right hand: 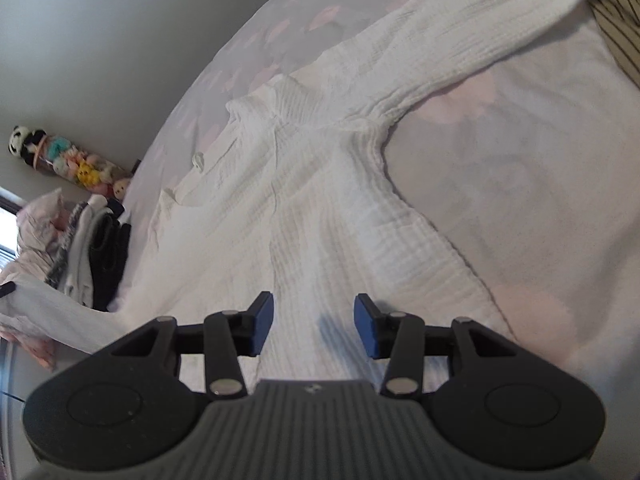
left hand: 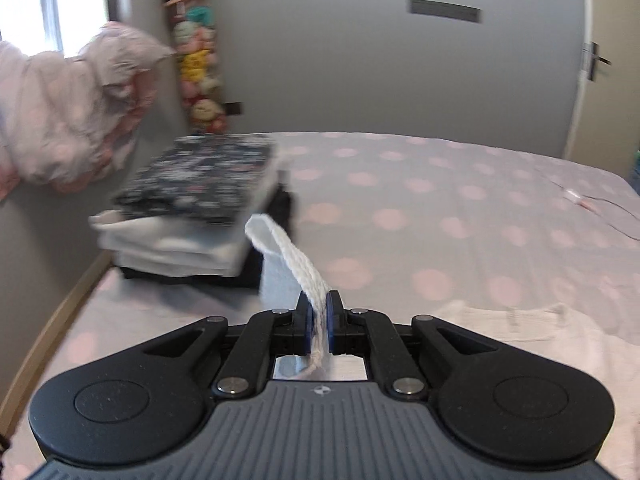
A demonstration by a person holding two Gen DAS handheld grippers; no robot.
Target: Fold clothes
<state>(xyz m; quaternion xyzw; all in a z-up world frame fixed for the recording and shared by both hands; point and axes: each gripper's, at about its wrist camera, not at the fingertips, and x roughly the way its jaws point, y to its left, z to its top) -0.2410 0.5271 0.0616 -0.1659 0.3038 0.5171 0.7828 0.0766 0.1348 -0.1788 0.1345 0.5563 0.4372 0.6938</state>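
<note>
A white crinkled shirt [right hand: 320, 168] lies spread on the dotted bed sheet [right hand: 520, 160], one sleeve [right hand: 480, 32] running to the upper right. My right gripper [right hand: 314, 320] hovers just above the shirt's body, open, with nothing between its blue pads [right hand: 264, 320]. My left gripper [left hand: 319, 306] is shut on a white fabric edge [left hand: 288, 252], which sticks up and forward out of the jaws and droops over. Part of the shirt [left hand: 500, 320] shows on the bed to the right of that gripper. In the right wrist view the other sleeve [right hand: 48, 312] is lifted toward the left edge.
A stack of folded clothes [left hand: 192, 200] with a dark patterned piece on top sits at the bed's left side by the wall. A pink bundle of bedding [left hand: 68, 112] and a column of plush toys [left hand: 196, 60] stand beyond. A thin cable [left hand: 580, 200] lies on the sheet at the right.
</note>
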